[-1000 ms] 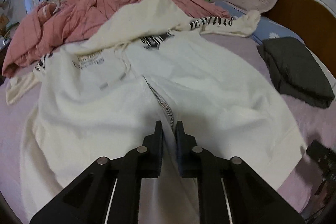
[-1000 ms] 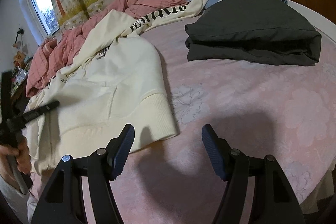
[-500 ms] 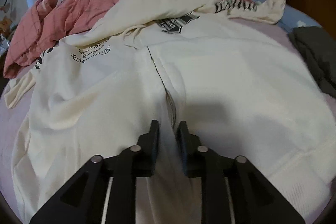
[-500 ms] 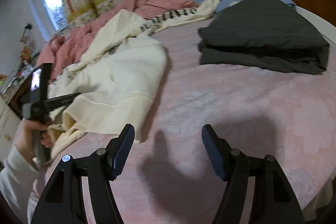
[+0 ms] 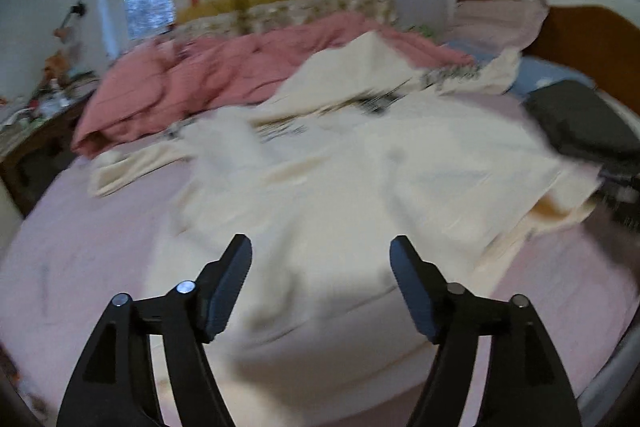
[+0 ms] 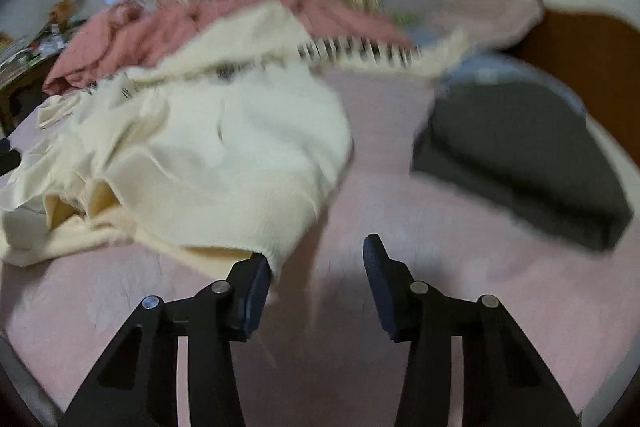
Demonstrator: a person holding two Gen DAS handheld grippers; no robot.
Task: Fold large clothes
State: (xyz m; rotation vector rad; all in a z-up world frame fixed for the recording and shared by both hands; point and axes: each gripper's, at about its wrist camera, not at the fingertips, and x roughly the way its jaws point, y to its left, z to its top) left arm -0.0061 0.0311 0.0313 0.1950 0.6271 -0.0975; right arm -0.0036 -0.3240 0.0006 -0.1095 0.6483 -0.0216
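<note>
A large cream zip hoodie (image 5: pixel 360 179) lies rumpled on the pink bedsheet (image 5: pixel 88 251), one sleeve with black lettering stretched toward the pillows. My left gripper (image 5: pixel 320 267) hovers over the hoodie's near part. Its jaws are opening wide and grip nothing; the cloth only lies beneath them. In the right wrist view the hoodie (image 6: pixel 224 155) fills the left half. Its ribbed hem corner (image 6: pixel 280 251) hangs just inside the left fingertip of my right gripper (image 6: pixel 316 267). Those jaws are closing, and the pads do not press on the cloth. Both views are motion-blurred.
A folded dark grey garment (image 6: pixel 520 155) lies on the right of the bed, also in the left wrist view as a dark grey garment (image 5: pixel 580 123). A pink duvet (image 5: pixel 220 83) is heaped at the back, by pillows and the wooden headboard (image 5: pixel 592 39). A cluttered desk (image 5: pixel 40 107) stands left.
My left gripper let go of the hoodie's zipper front, opened wide and pulled back. My right gripper swung left to the hoodie's hem corner, rolled, and its jaws narrowed.
</note>
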